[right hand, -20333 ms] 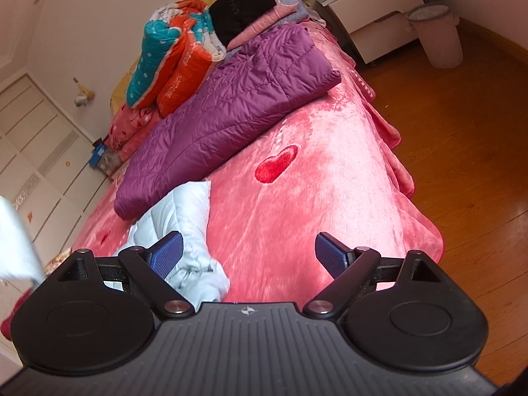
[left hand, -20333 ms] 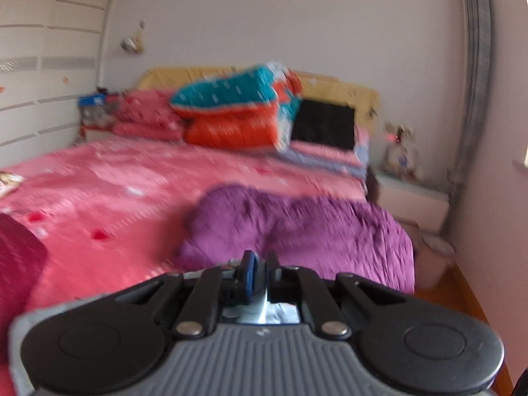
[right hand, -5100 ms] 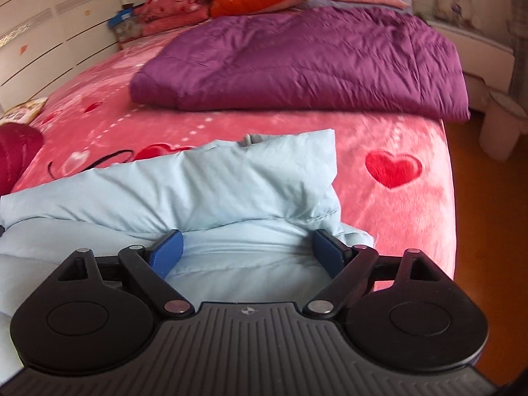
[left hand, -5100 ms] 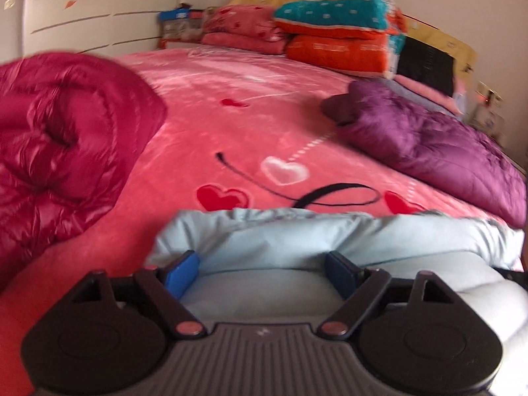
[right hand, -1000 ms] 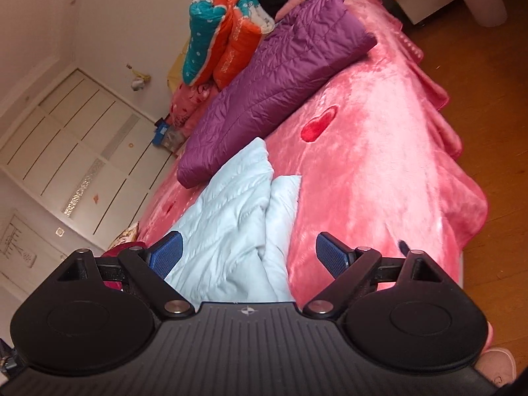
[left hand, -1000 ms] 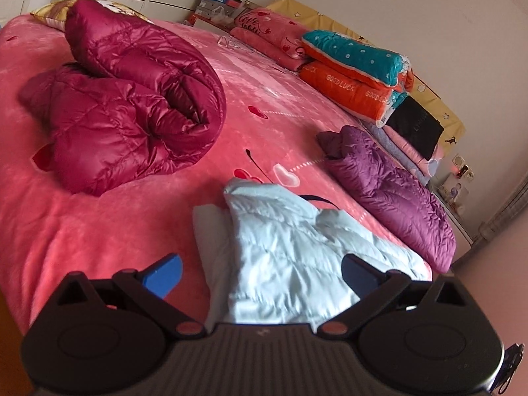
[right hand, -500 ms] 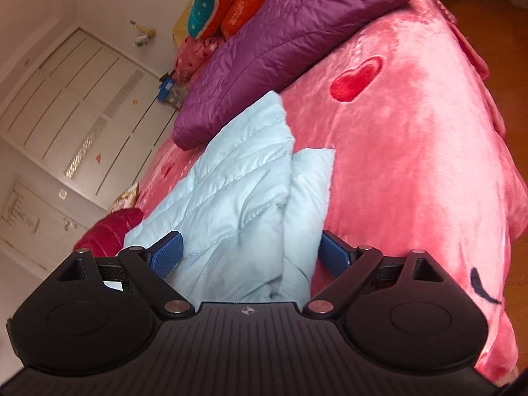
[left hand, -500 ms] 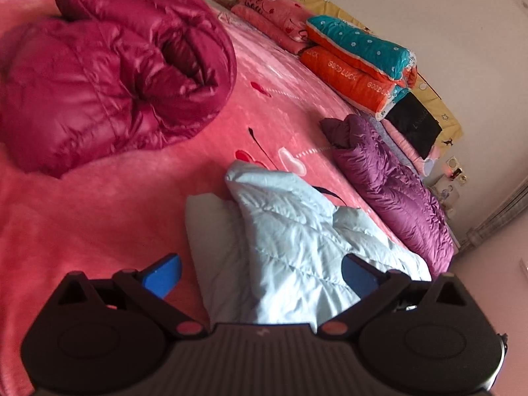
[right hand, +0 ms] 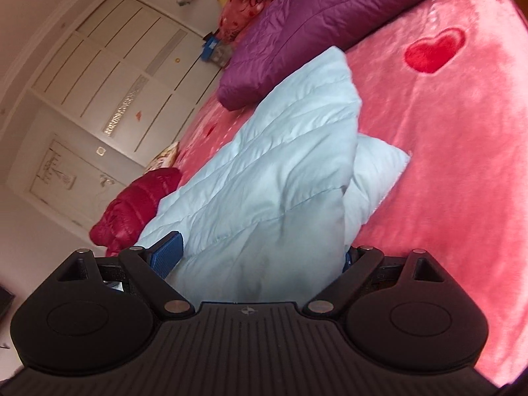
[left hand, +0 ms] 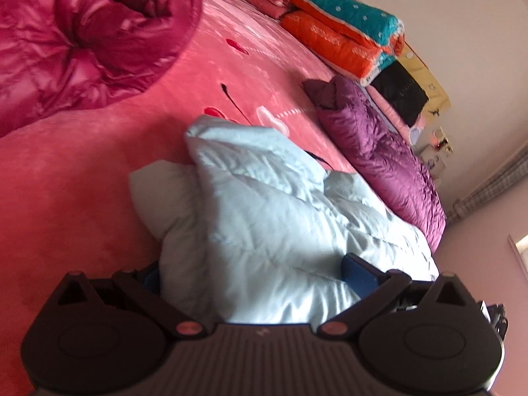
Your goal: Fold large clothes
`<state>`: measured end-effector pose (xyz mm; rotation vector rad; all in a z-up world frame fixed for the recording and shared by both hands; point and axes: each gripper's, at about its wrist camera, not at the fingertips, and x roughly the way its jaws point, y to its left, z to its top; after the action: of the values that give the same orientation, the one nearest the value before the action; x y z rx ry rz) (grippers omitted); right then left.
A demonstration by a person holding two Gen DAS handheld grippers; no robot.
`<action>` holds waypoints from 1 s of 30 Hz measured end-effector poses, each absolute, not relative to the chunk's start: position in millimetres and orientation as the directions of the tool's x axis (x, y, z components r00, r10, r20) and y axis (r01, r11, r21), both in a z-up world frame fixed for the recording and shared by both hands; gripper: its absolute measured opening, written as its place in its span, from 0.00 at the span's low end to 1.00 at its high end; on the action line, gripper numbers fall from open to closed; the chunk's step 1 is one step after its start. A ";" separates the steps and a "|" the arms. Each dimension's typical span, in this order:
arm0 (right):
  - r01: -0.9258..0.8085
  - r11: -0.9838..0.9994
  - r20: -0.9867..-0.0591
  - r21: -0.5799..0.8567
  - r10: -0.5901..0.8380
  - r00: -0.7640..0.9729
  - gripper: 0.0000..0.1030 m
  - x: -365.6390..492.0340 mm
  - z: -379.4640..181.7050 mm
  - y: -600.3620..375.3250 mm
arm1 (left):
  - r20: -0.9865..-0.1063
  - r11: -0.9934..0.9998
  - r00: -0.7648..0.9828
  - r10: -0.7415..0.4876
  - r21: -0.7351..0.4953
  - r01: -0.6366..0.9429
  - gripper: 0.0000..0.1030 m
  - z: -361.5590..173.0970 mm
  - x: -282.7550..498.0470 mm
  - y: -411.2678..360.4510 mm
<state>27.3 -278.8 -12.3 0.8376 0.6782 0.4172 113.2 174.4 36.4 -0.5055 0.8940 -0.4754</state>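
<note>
A bed with a pink heart-print blanket (right hand: 455,138) fills the room, white wardrobe doors (right hand: 109,76) beyond. The pale blue quilted jacket (left hand: 264,217) lies bunched near the bed's near edge, long axis running away toward the purple jacket (left hand: 379,151). Left gripper (left hand: 254,275) and right gripper (right hand: 260,254) both spread wide, straddling its puffy, creased folds

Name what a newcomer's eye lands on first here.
The pale blue puffer jacket, bunched in the foreground on the pink bedspread, with both grippers' jaws open around its near edge. Beyond it lies a purple jacket, and far left in the left wrist view a glossy crimson jacket.
</note>
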 end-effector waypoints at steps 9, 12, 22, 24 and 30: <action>-0.080 0.458 -0.259 0.886 0.629 0.734 1.00 23.7 -20.8 -290.7 | -0.617 0.778 0.493 -0.614 -0.577 0.248 0.98 41.9 116.3 148.6; -0.075 0.498 -0.288 0.864 0.610 0.739 0.99 20.1 -17.2 -285.3 | -0.622 0.792 0.504 -0.599 -0.553 0.259 0.96 45.0 113.8 142.8; -0.033 0.636 -0.385 0.771 0.507 0.771 0.58 18.5 0.1 -268.3 | -0.628 0.815 0.529 -0.571 -0.509 0.276 0.50 63.3 105.8 130.0; -0.027 0.677 -0.408 0.736 0.475 0.780 0.54 13.8 7.0 -264.2 | -0.631 0.823 0.535 -0.563 -0.491 0.286 0.43 68.4 103.0 125.5; 0.007 0.783 -0.464 0.622 0.361 0.809 0.45 -7.0 28.5 -246.4 | -0.620 0.827 0.551 -0.558 -0.473 0.304 0.29 86.5 93.1 115.4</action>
<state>-7.0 -246.4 28.5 0.6509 0.6064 0.2037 93.1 115.4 86.5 -0.3295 0.8440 -0.5207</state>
